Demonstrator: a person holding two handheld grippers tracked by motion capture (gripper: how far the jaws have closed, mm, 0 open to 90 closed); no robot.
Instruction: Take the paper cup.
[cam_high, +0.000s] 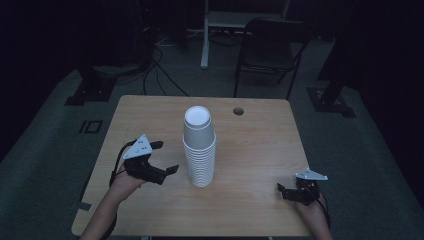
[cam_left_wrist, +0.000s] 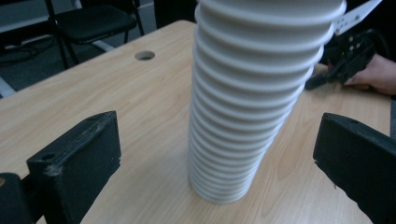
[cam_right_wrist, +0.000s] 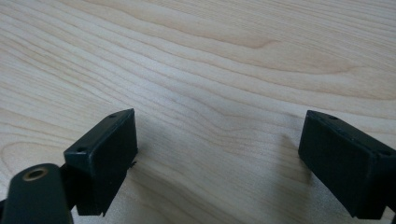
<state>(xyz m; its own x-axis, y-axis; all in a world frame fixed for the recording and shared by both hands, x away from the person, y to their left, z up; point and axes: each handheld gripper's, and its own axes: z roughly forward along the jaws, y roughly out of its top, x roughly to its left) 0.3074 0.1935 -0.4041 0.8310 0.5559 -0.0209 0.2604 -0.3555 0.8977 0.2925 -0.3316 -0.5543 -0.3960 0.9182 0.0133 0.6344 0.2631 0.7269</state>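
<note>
A tall stack of white paper cups (cam_high: 200, 150) stands upright in the middle of the wooden table (cam_high: 260, 150). My left gripper (cam_high: 166, 157) is just left of the stack, open, with its jaws pointing at the lower cups. In the left gripper view the cup stack (cam_left_wrist: 247, 102) rises between and beyond the two black jaws of the left gripper (cam_left_wrist: 219, 144), untouched by them. My right gripper (cam_high: 284, 191) rests low near the table's front right, open and empty. Bare wood (cam_right_wrist: 210, 56) lies between the spread jaws of the right gripper (cam_right_wrist: 219, 140).
A round cable hole (cam_high: 238, 111) sits in the table near its far edge, behind the stack. A dark chair (cam_high: 270, 45) and a desk leg stand on the floor beyond the table. The right gripper (cam_left_wrist: 343, 60) and its hand (cam_left_wrist: 373, 74) appear past the stack.
</note>
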